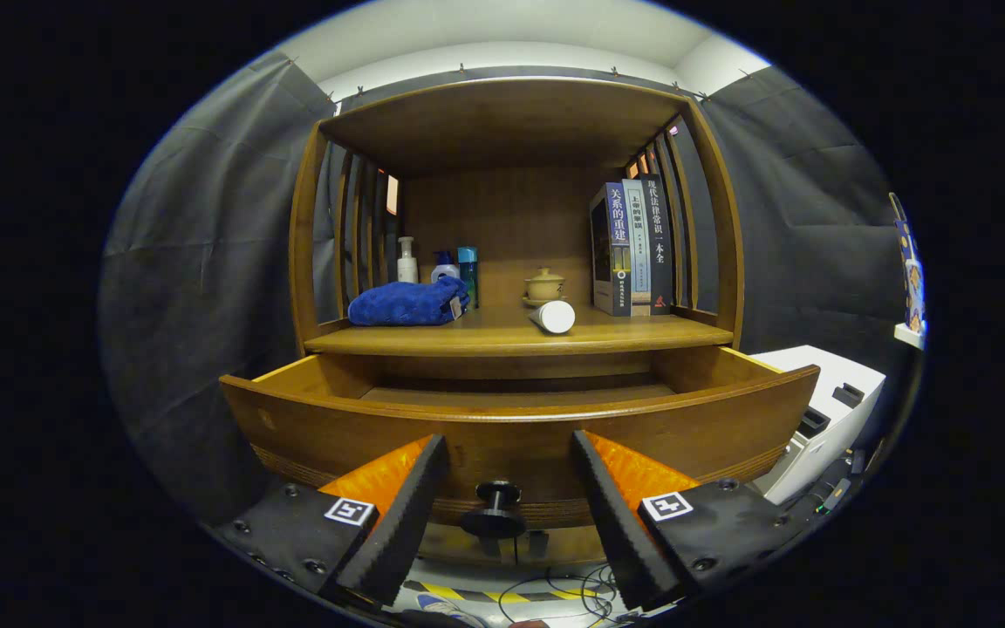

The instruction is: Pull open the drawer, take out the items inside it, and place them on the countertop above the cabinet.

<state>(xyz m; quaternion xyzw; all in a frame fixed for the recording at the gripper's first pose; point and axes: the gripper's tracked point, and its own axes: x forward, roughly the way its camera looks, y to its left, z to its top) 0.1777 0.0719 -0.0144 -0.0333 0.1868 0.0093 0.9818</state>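
Observation:
The wooden drawer (520,427) stands pulled out of the cabinet, and the part of its floor I can see is bare. Its dark round knob (495,508) sits between my fingers without touching them. My gripper (509,453) is open in front of the drawer face. On the countertop (520,336) above lie a folded blue towel (409,303) at the left and a white tube (553,316) on its side near the middle. The front part of the drawer's inside is hidden behind its face.
At the back of the countertop stand a few bottles (437,262), a small lidded cup on a saucer (544,286) and upright books (633,249) at the right. A white machine (825,410) stands right of the cabinet. Cables lie on the floor below.

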